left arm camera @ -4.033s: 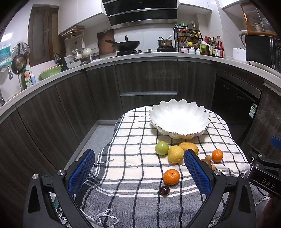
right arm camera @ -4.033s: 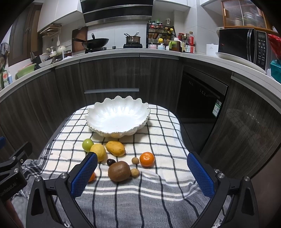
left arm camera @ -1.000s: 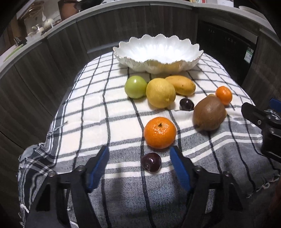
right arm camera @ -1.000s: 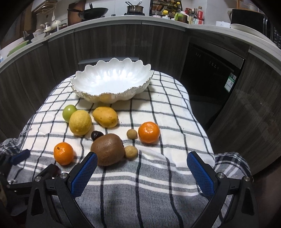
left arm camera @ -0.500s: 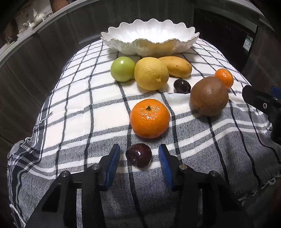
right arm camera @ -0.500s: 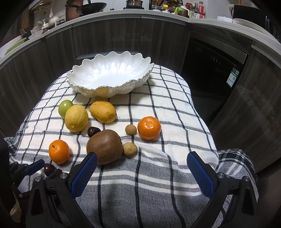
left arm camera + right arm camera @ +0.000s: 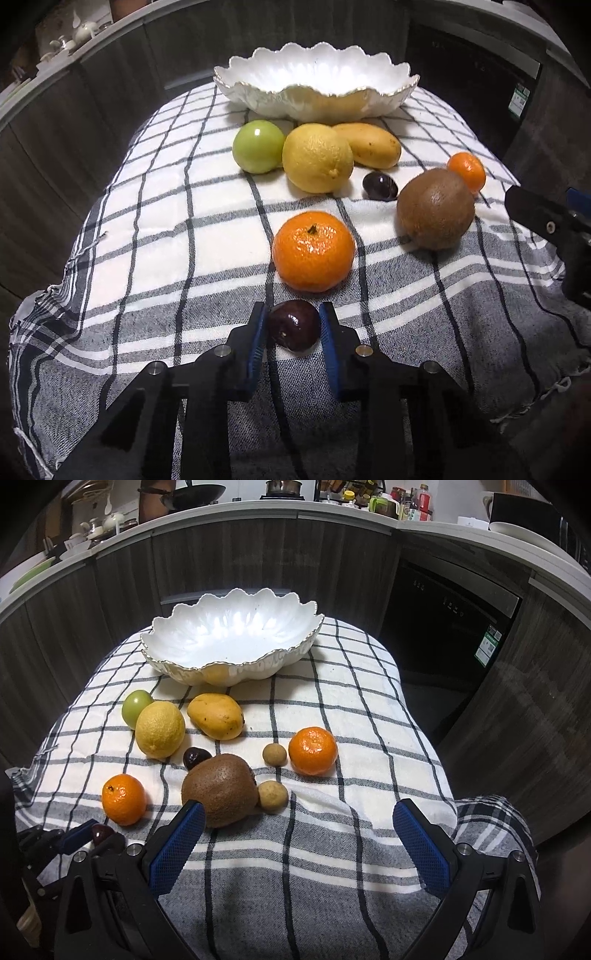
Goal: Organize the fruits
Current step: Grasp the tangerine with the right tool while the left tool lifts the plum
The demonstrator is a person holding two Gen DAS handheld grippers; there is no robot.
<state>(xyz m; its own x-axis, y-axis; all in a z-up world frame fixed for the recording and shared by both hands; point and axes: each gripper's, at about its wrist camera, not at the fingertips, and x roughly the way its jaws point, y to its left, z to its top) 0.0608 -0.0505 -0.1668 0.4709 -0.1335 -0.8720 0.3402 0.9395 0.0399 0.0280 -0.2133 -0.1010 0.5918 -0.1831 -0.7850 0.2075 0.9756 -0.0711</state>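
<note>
My left gripper [image 7: 293, 326] is shut on a small dark red plum [image 7: 293, 325] that rests on the checked cloth [image 7: 166, 206]; its blue pads press both sides. Just beyond lies an orange mandarin [image 7: 313, 250]. Farther back are a green apple [image 7: 258, 146], a lemon [image 7: 317, 158], a mango [image 7: 373, 145], a second dark plum [image 7: 379, 187], a brown kiwi [image 7: 436, 208] and another mandarin [image 7: 467, 171]. The white scalloped bowl [image 7: 314, 79] stands empty at the far end. My right gripper [image 7: 299, 838] is open over the cloth's near edge, nothing between its fingers.
Two small tan round fruits [image 7: 274, 754] [image 7: 272, 795] lie beside the kiwi [image 7: 219, 788]. The cloth drapes over a small table; dark cabinets [image 7: 258, 554] and a dishwasher [image 7: 454, 627] curve around it. The counter above holds pans and bottles.
My left gripper came down to the near dark plum and its jaws closed from wide apart onto it. The right gripper stayed still and open.
</note>
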